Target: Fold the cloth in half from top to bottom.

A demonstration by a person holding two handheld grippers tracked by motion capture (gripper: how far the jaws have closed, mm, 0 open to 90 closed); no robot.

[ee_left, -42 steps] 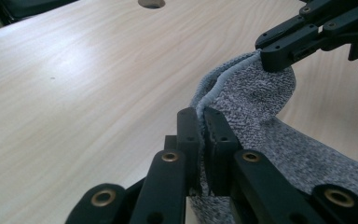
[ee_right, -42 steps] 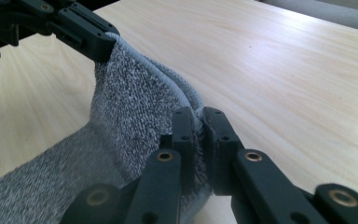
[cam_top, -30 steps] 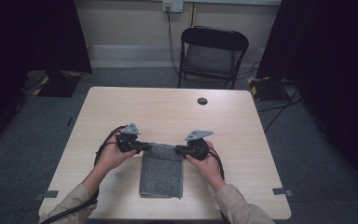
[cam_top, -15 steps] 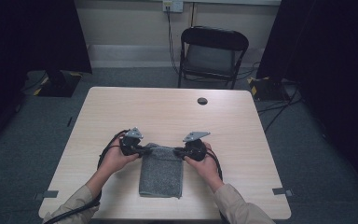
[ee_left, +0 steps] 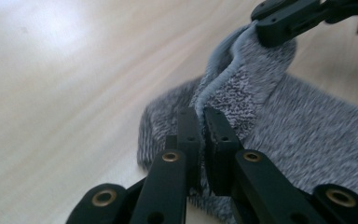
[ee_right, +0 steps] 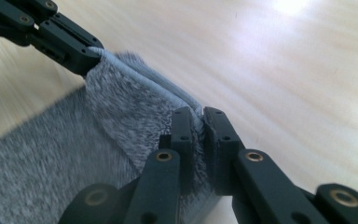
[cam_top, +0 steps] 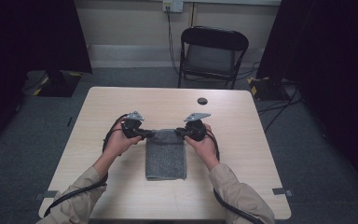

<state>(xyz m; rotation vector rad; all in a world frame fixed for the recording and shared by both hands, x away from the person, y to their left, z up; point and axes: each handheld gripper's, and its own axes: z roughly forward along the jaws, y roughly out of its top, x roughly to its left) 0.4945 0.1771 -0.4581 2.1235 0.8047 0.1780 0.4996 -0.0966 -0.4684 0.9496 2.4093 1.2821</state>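
Note:
A grey towel [cam_top: 165, 156] lies folded on the light wooden table [cam_top: 242, 154], in front of the person. My left gripper [cam_top: 151, 134] is shut on the far left corner of its raised hem, and my right gripper [cam_top: 177, 133] is shut on the far right corner. In the left gripper view my jaws [ee_left: 200, 114] pinch the pale hem of the towel [ee_left: 307, 140], with the right gripper [ee_left: 279, 28] on the same hem farther off. The right gripper view shows its jaws [ee_right: 196, 114] clamped on the towel [ee_right: 42, 158], and the left gripper [ee_right: 74, 51] holds the other end.
A small black round object [cam_top: 202, 101] sits on the table's far side. A black folding chair [cam_top: 212, 53] stands beyond the far edge. Cables trail from both grippers along the forearms. Bare tabletop lies left and right of the towel.
Both grippers have moved away from the person toward the table's middle, and the towel has slid along with them. The grips have stayed the same.

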